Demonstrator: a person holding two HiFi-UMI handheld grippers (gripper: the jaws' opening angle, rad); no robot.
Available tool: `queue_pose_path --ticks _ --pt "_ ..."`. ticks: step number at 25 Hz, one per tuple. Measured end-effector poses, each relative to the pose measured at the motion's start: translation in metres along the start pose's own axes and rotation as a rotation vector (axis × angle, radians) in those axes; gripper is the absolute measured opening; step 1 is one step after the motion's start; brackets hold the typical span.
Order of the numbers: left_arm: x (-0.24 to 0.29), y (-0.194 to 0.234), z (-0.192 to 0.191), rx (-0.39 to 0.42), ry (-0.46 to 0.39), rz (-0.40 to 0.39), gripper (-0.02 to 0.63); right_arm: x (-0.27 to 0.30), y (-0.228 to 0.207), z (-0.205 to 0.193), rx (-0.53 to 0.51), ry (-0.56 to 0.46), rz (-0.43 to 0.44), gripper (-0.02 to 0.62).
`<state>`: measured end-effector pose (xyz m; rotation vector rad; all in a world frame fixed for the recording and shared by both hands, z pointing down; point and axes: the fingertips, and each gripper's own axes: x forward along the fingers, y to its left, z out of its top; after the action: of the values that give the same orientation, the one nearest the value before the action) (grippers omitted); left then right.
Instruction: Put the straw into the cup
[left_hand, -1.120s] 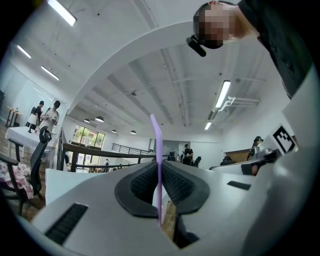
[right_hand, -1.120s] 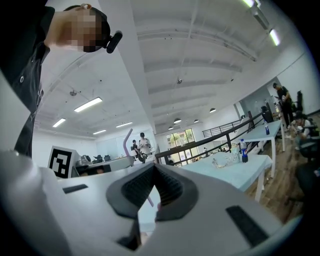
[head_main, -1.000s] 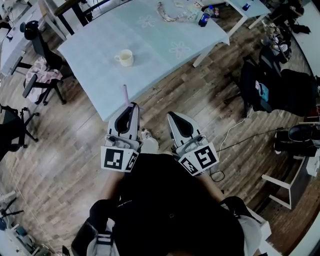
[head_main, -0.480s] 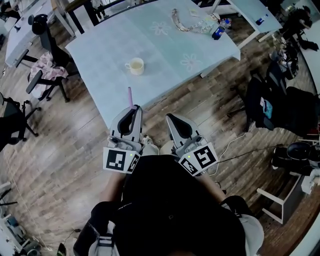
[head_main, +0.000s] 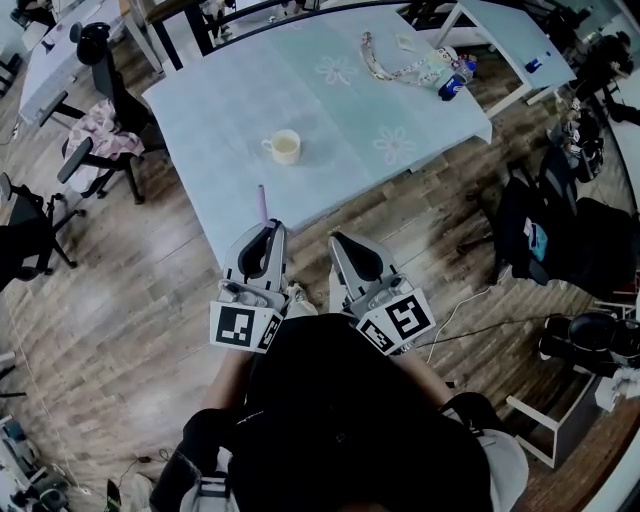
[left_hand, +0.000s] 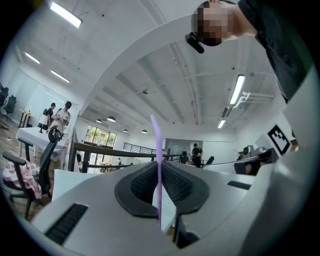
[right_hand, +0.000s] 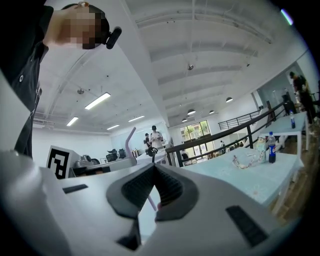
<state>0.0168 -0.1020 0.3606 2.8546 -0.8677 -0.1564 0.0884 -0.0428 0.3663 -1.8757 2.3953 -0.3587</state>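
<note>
The left gripper (head_main: 266, 232), at lower centre-left of the head view, has its jaws drawn narrow and pinched on the straw (head_main: 262, 203). The straw is thin and pale purple. It stands upright between the ribbed pads and rises well above them. A short tail shows below the pads in the left gripper view.

The straw is probably very light and easily crushed or bent, and its smooth wall may slide in the pads. A gentle hold low on the shaft, as here, leaves a long free end, though that end may wobble. It is not at the cup: its tip shows over the near edge of the tabletop (head_main: 330, 110).

Further up, near the middle of the frame, the cup (head_main: 285, 147) stands upright on the pale blue tabletop, well apart from the straw. It is cream-coloured, with a handle on its left. Its mouth is open and the inside looks pale; whether it holds liquid I cannot tell.

To the right, the right gripper (head_main: 340, 245) has its jaws closed together with nothing between them.

At upper right, a dark bottle (head_main: 452, 86) lies near the tabletop's corner.
</note>
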Motion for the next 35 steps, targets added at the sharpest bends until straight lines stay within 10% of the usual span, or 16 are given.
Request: queue_pose_path --ticks 35 --pt "0.209 0.148 -0.072 -0.011 0.07 0.45 0.029 0.223 -0.17 0.038 -0.029 0.162 0.461 0.009"
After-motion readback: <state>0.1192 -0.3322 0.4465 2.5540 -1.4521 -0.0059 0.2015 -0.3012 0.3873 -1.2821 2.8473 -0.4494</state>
